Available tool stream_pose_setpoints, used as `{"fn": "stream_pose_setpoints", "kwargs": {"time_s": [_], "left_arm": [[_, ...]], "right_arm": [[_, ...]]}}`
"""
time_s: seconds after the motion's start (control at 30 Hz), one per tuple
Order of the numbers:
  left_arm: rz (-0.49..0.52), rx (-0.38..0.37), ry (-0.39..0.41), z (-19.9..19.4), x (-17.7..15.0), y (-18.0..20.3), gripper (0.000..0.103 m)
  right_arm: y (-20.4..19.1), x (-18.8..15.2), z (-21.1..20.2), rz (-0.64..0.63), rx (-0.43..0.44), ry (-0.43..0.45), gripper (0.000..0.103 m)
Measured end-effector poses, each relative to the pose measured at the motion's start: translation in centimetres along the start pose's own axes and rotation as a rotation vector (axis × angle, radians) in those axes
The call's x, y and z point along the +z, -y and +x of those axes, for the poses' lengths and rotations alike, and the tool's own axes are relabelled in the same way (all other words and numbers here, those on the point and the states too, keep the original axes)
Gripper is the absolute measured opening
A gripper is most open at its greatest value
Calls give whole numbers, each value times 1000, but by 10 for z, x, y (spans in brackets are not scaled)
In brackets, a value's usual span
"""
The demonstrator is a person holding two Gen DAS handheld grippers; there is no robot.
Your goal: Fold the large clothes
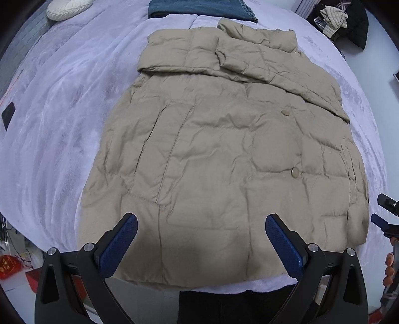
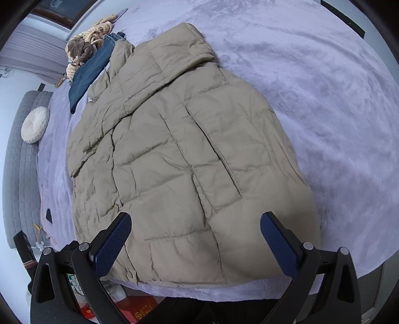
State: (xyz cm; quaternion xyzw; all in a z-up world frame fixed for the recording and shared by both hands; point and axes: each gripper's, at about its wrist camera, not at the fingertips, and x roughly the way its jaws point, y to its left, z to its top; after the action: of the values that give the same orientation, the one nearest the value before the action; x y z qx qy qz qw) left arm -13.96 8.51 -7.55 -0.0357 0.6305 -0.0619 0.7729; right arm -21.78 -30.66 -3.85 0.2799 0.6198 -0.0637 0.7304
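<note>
We hold both grippers steeply downward over a beige coat point(image 1: 219, 159) lying flat on a lilac bed point(image 1: 62, 119), sleeves folded across its chest, hem at the near edge. Our left gripper point(image 1: 201, 245) hangs above the hem, jaws spread wide, holding nothing. Our right gripper point(image 2: 195, 243) hangs above the hem's other side, jaws fully open and empty. Folded jeans point(image 1: 199, 8) lie beyond the collar, and a round cushion point(image 2: 35, 124) lies at the bed's far side.

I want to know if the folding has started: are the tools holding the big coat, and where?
No. The left tool and right tool are both open above the coat, near its bottom hem, gripping nothing.
</note>
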Motion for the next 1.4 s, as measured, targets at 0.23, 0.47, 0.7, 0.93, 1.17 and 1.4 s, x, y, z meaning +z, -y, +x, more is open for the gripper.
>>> {"fn": "stream_pose_setpoints", "kwargs": {"time_s": [0.23,0.47,0.7,0.93,1.17,1.4], "left_arm": [[-79,-80,-32,2,-35,-43,103],[-148,-190,-69,6,-55,-67,103],[-217,-237,-132,22,-70,-88,103],[-245,-297,-232,49,-80,-92,103],[-336,-399,-155,53,-64,-92,103],[-374,-459,-98,58,-42,-86,102]], "right_arm": [[24,-33,2,96,33,-3,103],[36,-57,4,160,56,24,103],[59,-71,9,271,44,62,103],[72,-76,30,362,58,19,103],[69,-68,41,464,255,41,103],[57,-59,40,473,355,60,103]]}}
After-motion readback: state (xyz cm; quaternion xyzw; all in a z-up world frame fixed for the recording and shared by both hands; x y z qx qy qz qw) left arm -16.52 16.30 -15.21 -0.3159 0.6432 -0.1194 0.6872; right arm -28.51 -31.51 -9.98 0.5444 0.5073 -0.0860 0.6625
